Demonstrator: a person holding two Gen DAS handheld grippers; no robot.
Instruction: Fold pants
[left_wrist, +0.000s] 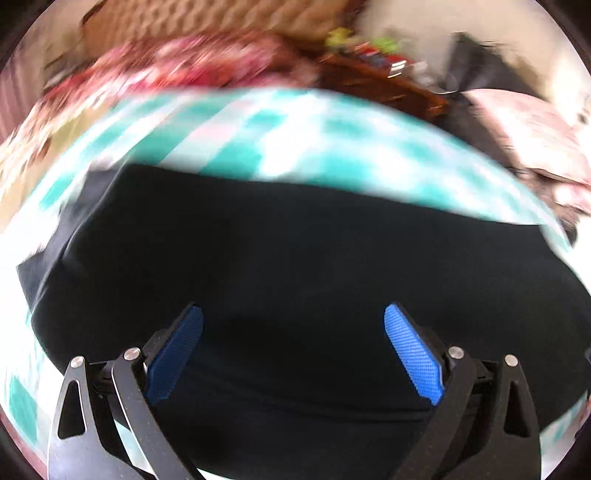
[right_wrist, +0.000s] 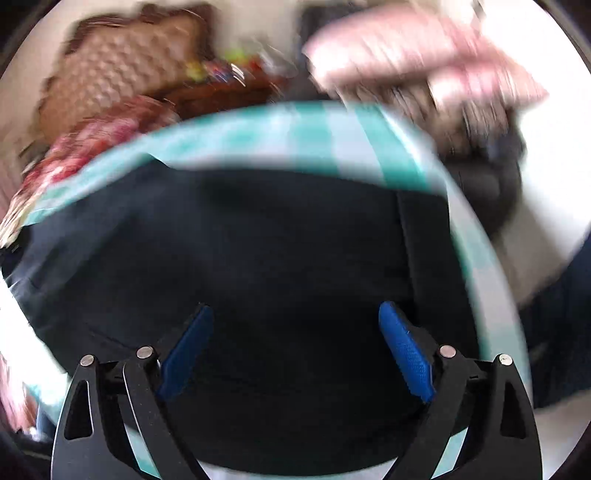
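Both grippers, left (left_wrist: 293, 350) and right (right_wrist: 295, 349), hover with jaws apart over the dark pants (left_wrist: 295, 258), which lie on a teal-checked cloth (left_wrist: 295, 125), probably poised to grab.

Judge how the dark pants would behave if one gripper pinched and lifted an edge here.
The dark pants lie flat with soft creases on the teal checked cloth, so they would probably droop rather than hold shape. Pushed, they would likely bunch, perhaps dragging that cloth along.
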